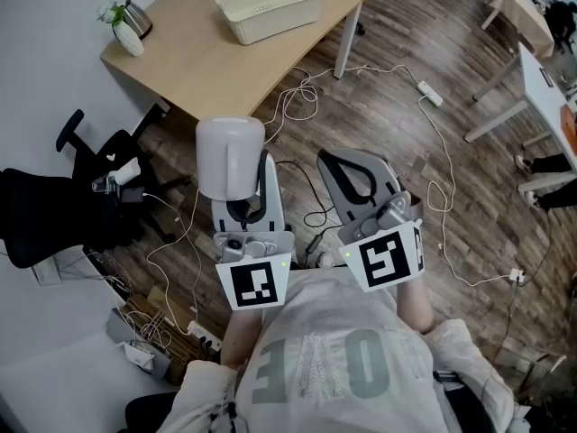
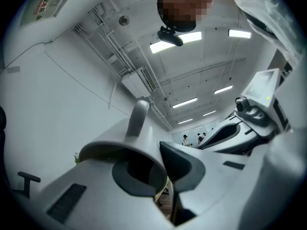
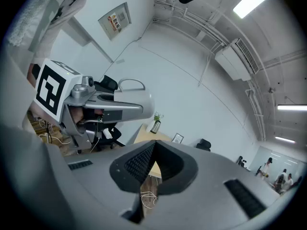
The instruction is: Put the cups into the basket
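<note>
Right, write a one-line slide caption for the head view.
Left gripper holds a white cup, right gripper empty, basket on the table ahead.

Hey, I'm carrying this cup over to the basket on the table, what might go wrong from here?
1. The left tongs seem to pinch the white cup only by its rim wall, so it might pivot or slip on the way.
2. Loose cables lie on the floor between you and the table holding the basket; a foot may catch on them.
</note>
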